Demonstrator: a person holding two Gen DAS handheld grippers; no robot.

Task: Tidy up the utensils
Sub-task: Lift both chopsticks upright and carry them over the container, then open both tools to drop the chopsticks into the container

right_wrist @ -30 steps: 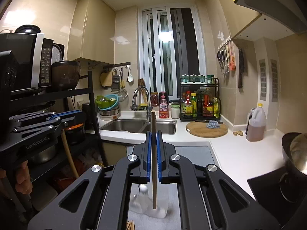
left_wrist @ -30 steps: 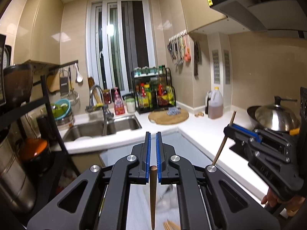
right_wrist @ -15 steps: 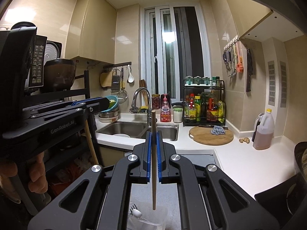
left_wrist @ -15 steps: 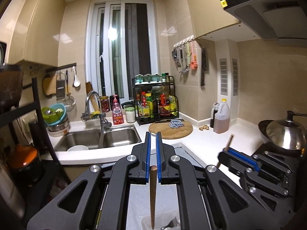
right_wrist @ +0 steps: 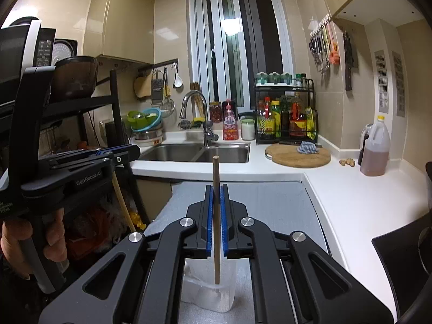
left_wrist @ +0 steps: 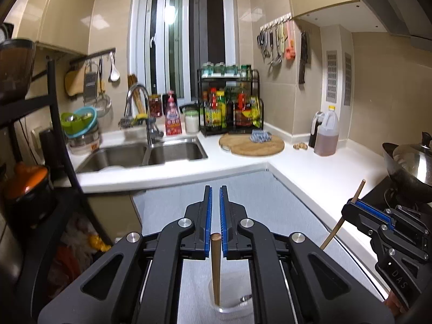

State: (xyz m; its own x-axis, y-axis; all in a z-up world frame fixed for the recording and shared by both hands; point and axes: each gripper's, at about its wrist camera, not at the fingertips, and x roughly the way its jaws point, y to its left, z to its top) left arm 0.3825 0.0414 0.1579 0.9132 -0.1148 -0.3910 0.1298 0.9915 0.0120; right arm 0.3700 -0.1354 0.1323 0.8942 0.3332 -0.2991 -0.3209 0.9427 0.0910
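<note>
The left gripper (left_wrist: 215, 189) has a brown stick, the left chopstick (left_wrist: 216, 267), standing between its fingers, which have just been opening and look like they are letting go, with the stick's tip down in the clear cup (left_wrist: 229, 307) on the grey surface (left_wrist: 256, 202). The right gripper (right_wrist: 216, 187) squeezes the right chopstick (right_wrist: 216, 172) tight, with its tip just above that cup. To do this well, I think each stick should stay straight up over the middle of the cup and drop gently, so the light cup does not tip.
</note>
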